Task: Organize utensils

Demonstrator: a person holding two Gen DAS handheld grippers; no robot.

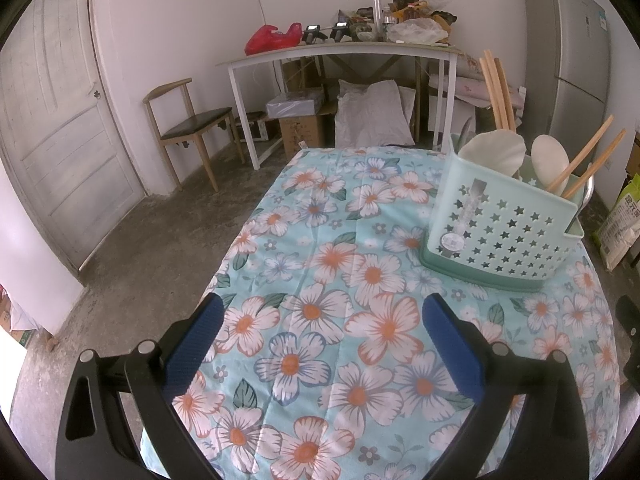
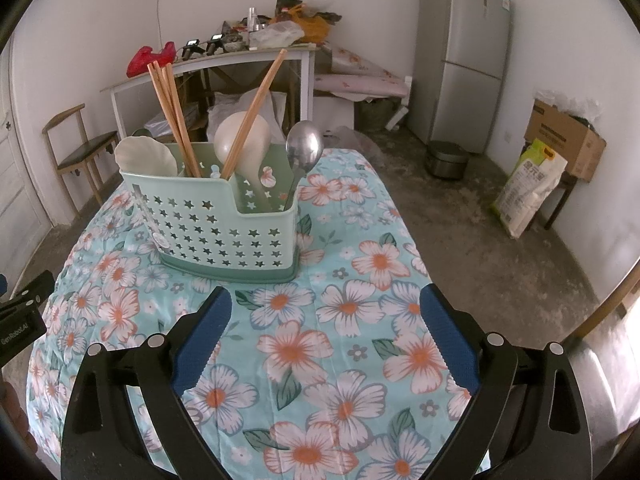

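Note:
A mint green utensil holder [image 2: 224, 232] with star cut-outs stands on the floral tablecloth [image 2: 344, 360]. It holds wooden chopsticks [image 2: 172, 116], two white spoons [image 2: 240, 136] and a metal spoon [image 2: 304, 148]. In the left wrist view the holder [image 1: 500, 232] sits ahead to the right. My left gripper [image 1: 324, 316] is open and empty above the cloth. My right gripper [image 2: 326, 308] is open and empty, just in front of the holder. The left gripper's body shows at the right view's left edge [image 2: 20, 320].
Behind the table stand a wooden chair [image 1: 188, 124], a white side table [image 1: 340, 56] piled with clutter, and a grey fridge [image 2: 460, 56]. A rice cooker [image 2: 446, 158], a sack [image 2: 528, 184] and a cardboard box [image 2: 564, 140] are on the floor at right.

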